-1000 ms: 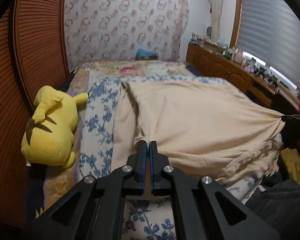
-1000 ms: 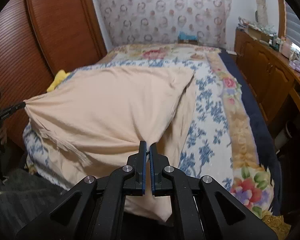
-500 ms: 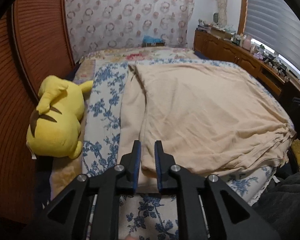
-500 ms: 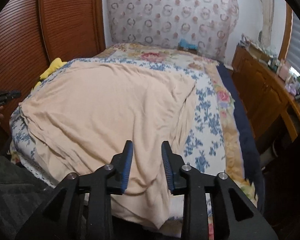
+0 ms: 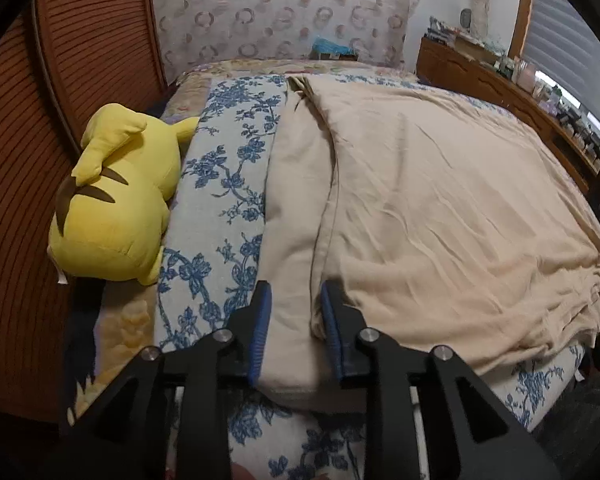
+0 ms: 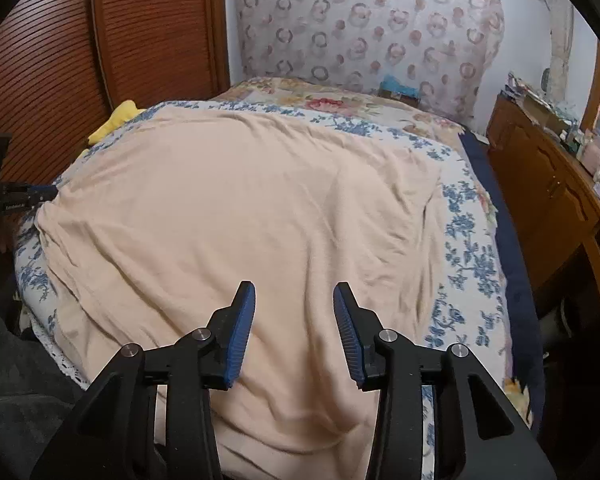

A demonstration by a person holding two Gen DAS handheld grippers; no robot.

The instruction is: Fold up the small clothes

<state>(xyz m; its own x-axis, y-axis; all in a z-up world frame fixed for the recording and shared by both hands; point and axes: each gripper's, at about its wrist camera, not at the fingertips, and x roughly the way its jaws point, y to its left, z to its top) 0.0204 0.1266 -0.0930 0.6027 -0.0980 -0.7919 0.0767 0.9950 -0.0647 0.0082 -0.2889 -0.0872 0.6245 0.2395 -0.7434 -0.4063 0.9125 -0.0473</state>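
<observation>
Both jaws stand apart, gripping nothing: the left gripper [image 5: 294, 330] straddles the beige garment [image 5: 440, 208] near its folded edge (spread across the bed [image 5: 224, 184]); the right gripper [image 6: 294, 334] hovers above it. Regrasp corners evenly.

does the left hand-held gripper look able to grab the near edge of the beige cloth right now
Probably yes. The left hand-held gripper is open, with the beige cloth edge already lying between its fingers on the floral bedspread. Nothing blocks it; the yellow plush sits well aside.
</observation>
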